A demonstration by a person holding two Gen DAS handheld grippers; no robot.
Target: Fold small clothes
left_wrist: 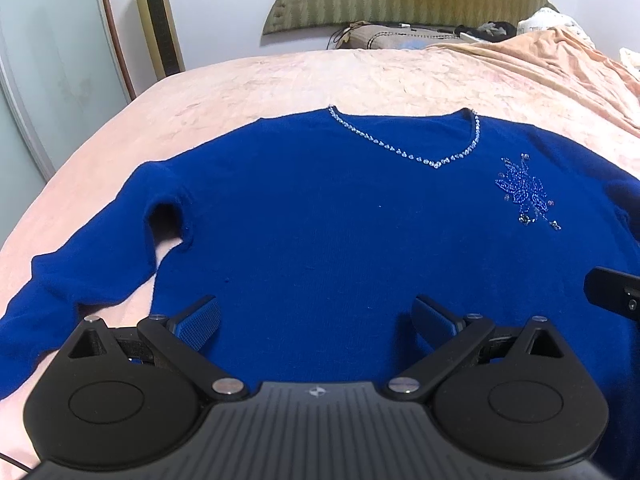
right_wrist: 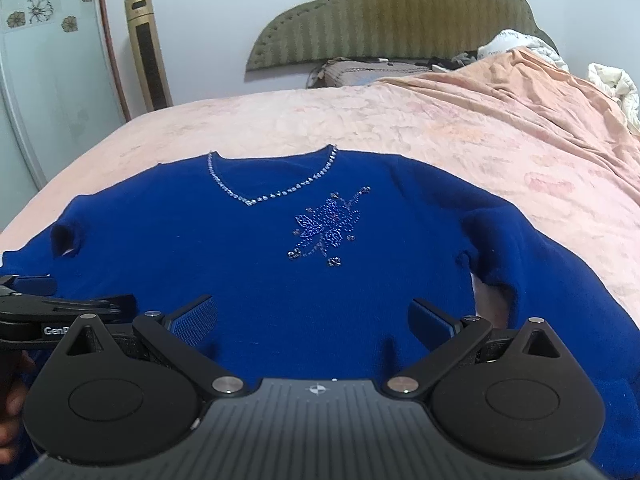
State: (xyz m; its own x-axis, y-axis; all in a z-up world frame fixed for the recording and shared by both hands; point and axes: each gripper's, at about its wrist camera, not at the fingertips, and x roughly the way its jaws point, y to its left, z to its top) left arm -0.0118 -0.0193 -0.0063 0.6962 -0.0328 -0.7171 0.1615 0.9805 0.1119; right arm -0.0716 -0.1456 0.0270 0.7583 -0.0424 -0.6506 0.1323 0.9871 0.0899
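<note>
Left wrist view: left gripper (left_wrist: 316, 320) has its fingers spread wide, nothing between them, poised low over the bottom part of a blue V-neck sweater (left_wrist: 340, 220) laid front-up and flat on the pink bedspread (left_wrist: 248, 80). The sweater body fills the space ahead of and between both fingers; the beaded neckline (left_wrist: 436, 162) is far ahead, the beaded flower motif (left_wrist: 524, 192) ahead of the right finger, and one sleeve (left_wrist: 80, 276) trails out beyond the left finger. It looks spread out on purpose, so the sleeves and sides can be folded in cleanly. A black piece of the other tool shows at the right edge. Right wrist view: right gripper (right_wrist: 312, 316) is also wide open and empty, set over the hem area; the sweater lies ahead and under the fingers, flower motif straight ahead, the other sleeve (right_wrist: 560, 280) outside the right finger. The left gripper pokes in beside the left finger, so both tools sit side by side near the hem, likely to take hold of it together. Folding looks not yet started.
</note>
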